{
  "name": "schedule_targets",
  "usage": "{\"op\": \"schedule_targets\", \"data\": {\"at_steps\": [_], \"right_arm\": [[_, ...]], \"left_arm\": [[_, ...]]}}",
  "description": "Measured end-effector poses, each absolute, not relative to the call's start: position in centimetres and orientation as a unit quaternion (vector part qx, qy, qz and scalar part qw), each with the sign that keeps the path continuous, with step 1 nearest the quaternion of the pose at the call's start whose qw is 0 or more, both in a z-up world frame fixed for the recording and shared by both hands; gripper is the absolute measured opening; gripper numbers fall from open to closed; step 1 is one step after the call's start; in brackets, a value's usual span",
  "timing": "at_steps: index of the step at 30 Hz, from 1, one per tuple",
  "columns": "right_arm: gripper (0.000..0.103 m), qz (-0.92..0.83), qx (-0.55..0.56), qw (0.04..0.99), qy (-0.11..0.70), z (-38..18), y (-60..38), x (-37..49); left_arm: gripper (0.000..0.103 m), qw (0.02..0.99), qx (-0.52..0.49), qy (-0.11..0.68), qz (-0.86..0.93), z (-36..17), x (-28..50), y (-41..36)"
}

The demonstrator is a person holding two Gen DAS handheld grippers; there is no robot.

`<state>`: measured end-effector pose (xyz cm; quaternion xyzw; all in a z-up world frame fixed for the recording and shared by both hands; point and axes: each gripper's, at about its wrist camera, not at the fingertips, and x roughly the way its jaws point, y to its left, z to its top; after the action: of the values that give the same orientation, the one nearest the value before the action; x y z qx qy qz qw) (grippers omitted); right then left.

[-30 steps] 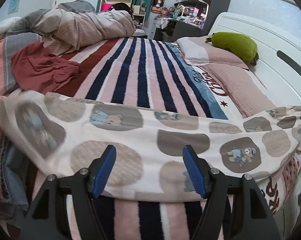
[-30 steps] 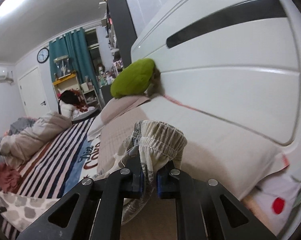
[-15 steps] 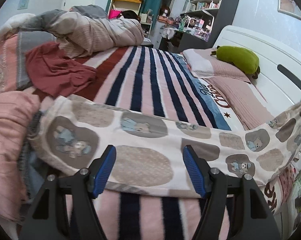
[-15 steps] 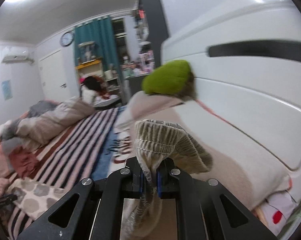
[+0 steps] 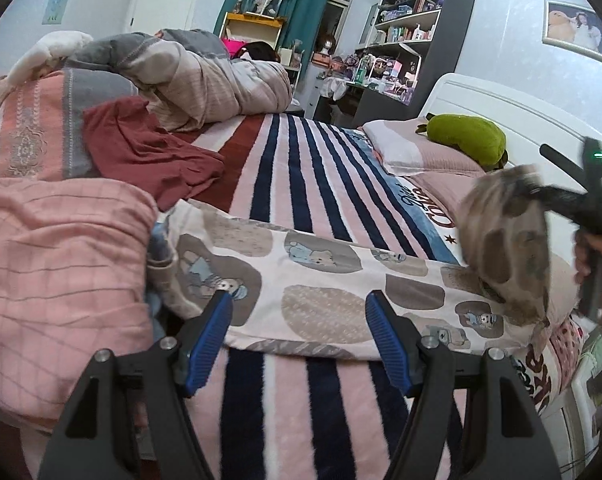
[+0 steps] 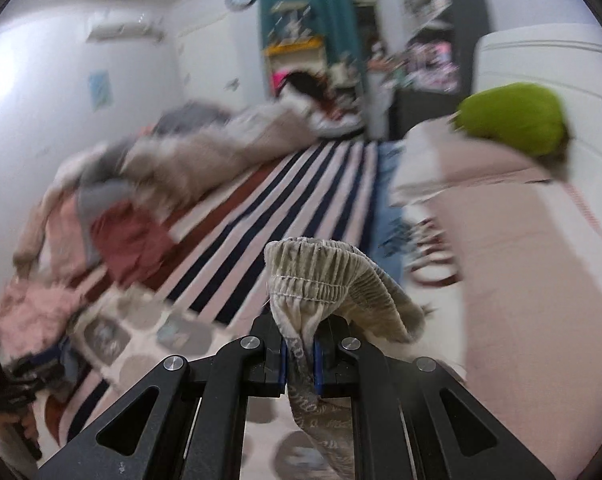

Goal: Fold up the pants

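I'm in a home bedroom — striped bed blanket (image 5: 301, 184), pillows (image 5: 417, 152), white headboard (image 5: 497, 108), cluttered shelves (image 5: 405, 36).

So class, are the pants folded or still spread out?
Mostly spread: the pants lie lengthwise across the bed, waistband end lifted in the right claw.

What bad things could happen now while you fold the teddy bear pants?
The right gripper pinches only a thin bit of the cream teddy-print pants' ribbed elastic waistband, so it might slip out mid-swing. The open left gripper holds nothing, so the legs could drag and bunch. The pant cuffs lie against the pink checked blanket and might snag.
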<state>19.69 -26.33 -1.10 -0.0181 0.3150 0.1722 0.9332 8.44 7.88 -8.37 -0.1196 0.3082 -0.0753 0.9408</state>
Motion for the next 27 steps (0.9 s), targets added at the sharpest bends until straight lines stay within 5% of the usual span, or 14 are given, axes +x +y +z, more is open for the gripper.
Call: {"op": "schedule_targets", "data": {"at_steps": [14,18,21,27], "right_arm": [[0.010,0.287,-0.147,0.816,0.479,-17.6,-16.7,17.6],[0.018,0.306,-0.136,0.815,0.472,-18.3,-17.7,15.9],[0.039,0.329,-0.106,0.815,0.465,-18.1,-18.3,15.3],[0.040,0.353,-0.038,0.838,0.415,-14.9,-22.1,12.6]], "left_arm": [[0.070,0.940,-0.099,0.317,-0.080,-9.3,8.2,7.9],[0.070,0.938,-0.088,0.324,-0.085,-9.4,8.7,7.0],[0.071,0.936,-0.083,0.330,-0.094,-9.3,9.4,5.9],[0.071,0.929,-0.057,0.336,-0.144,-8.5,11.2,1.7]]}}
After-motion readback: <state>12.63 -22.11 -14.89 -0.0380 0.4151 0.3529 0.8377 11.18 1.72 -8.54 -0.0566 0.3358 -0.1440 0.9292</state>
